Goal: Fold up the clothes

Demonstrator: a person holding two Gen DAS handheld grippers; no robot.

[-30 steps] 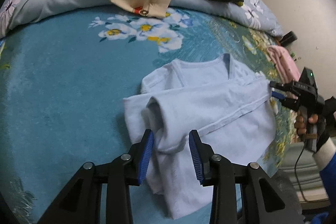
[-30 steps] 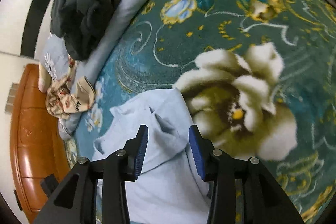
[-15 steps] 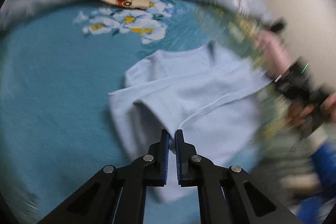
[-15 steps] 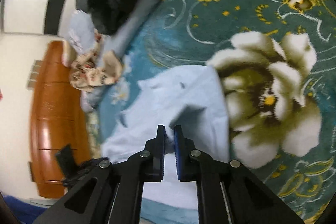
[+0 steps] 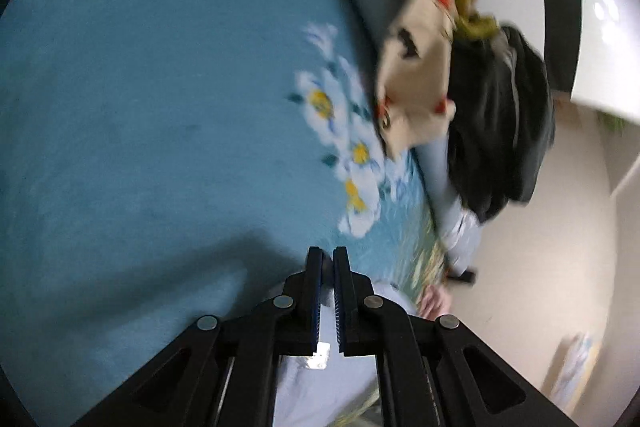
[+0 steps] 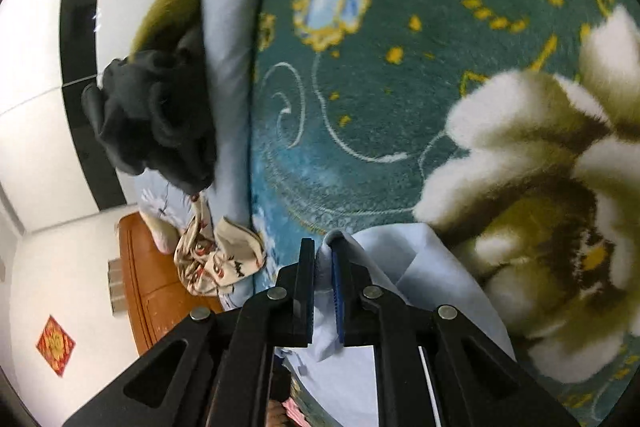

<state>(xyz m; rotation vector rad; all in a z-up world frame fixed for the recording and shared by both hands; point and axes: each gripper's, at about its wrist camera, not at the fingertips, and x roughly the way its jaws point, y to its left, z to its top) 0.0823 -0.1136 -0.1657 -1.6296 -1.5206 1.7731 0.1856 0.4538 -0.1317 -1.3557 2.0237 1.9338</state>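
Having closed since a second ago, both grippers, left and right, are now pinching the shirt and lifting it off the bed.

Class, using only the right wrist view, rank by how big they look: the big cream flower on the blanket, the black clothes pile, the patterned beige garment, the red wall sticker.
1. Cream flower, though it lies nearest the camera, which enlarges it.
2. Black clothes pile.
3. Patterned beige garment.
4. Red wall sticker.
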